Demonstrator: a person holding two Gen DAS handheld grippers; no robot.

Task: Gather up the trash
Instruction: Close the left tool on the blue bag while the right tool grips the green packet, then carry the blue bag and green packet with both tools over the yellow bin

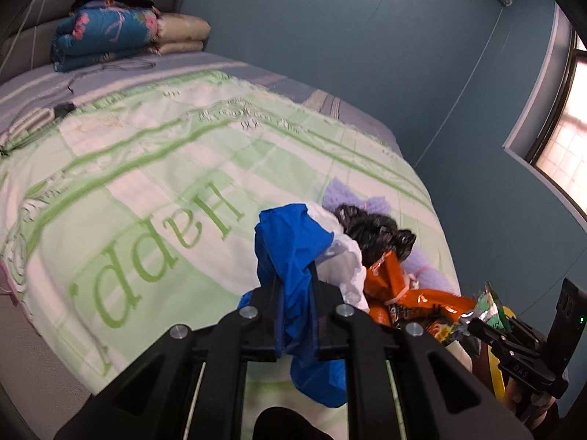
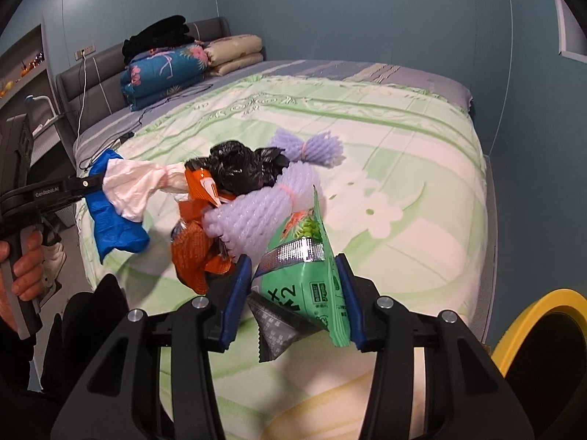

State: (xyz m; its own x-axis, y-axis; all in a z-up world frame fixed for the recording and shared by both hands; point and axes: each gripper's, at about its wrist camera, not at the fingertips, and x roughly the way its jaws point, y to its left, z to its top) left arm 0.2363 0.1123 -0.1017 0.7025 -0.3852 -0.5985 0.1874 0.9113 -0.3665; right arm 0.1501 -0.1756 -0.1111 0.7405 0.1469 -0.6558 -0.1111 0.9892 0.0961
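Crinkly foil and limp plastic: light, soft trash on the bed (image 2: 422, 154).
Left gripper (image 1: 295, 293) pinches the blue bag (image 1: 290, 242); right gripper (image 2: 293, 293) clamps the green snack packet (image 2: 304, 278), probably slippery, best held at folds.

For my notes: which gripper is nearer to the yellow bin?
Right. The right gripper, holding the green wrapper, is beside the yellow bin; the left gripper is across the trash pile.

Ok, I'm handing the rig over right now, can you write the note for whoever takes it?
Left gripper: shut on the crumpled blue plastic bag.
Right gripper: jaws clamped on the green foil snack packet.
Still on the green-and-white bedspread: white plastic bag, black plastic bag, orange wrapper, lavender foam netting.
Yellow-rimmed bin sits at lower right.
Nothing is visibly binned yet.
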